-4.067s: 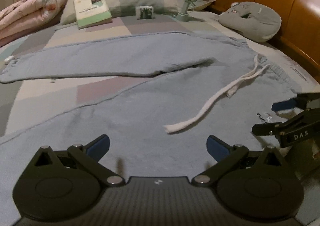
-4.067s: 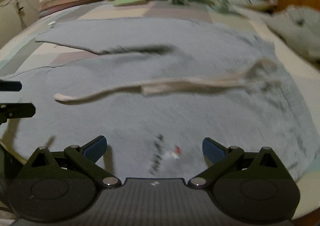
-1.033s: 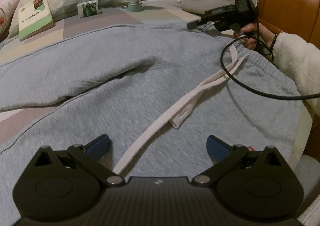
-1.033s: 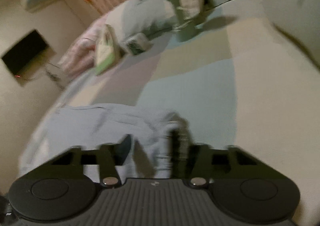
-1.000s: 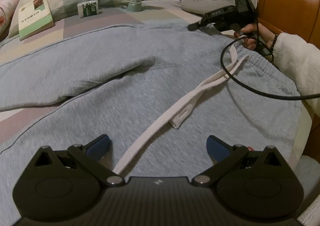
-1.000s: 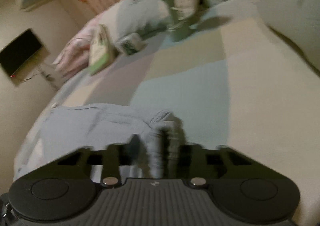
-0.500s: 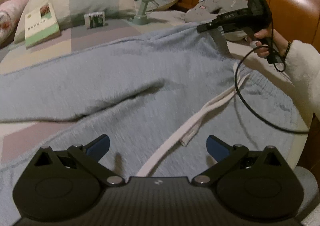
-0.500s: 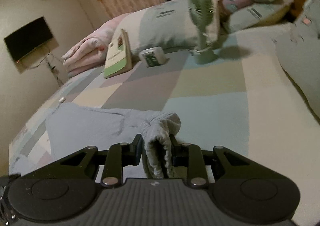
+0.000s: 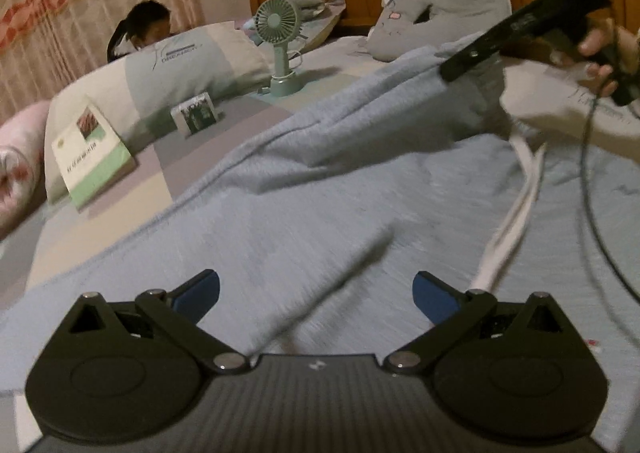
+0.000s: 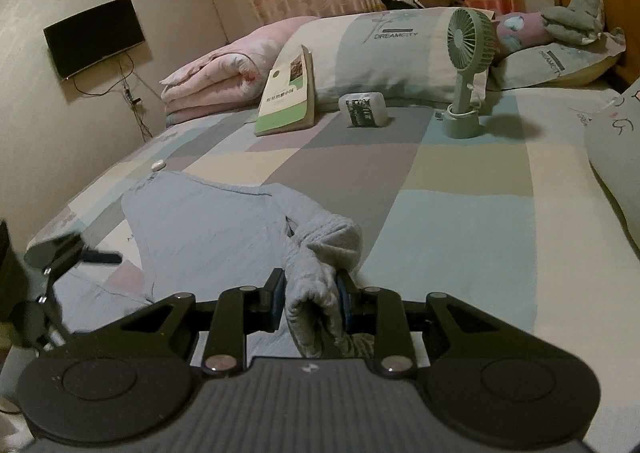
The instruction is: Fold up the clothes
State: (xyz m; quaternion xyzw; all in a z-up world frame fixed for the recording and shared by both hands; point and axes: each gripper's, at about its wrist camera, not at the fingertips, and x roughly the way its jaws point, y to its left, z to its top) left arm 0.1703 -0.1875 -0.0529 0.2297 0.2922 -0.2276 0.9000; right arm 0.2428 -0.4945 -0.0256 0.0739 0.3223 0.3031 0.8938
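Two claws are at work on one garment. The right claw (image 10: 310, 303) is clamped on a bunched handful of the waistband of the blue sweatpants (image 10: 208, 221), its pads pressing the thick ribbed fabric from both sides; in the left wrist view that corner hangs lifted off the bed (image 10: 460, 213). The left claw (image 9: 316, 291) stands wide apart with nothing between its pads, hovering over the spread cloth.

From the right claw the sweatpants drape down and away across the bed, toward the bed's near side and well short of the small green fan (image 10: 468, 69). A white drawstring (image 9: 516, 213) trails loose over the cloth, below the right claw in the left wrist view.

I judge the sweatpants soft, limp and fairly light: they will sag and crease wherever unsupported, and they are neither slippery nor fragile. The gathered waistband is the firmest hold, since its thick elastic gives the pads bulk to bite. A second hold at the other waistband corner or a hem would keep the fold flat; the drawstring may drag and should be tucked in.
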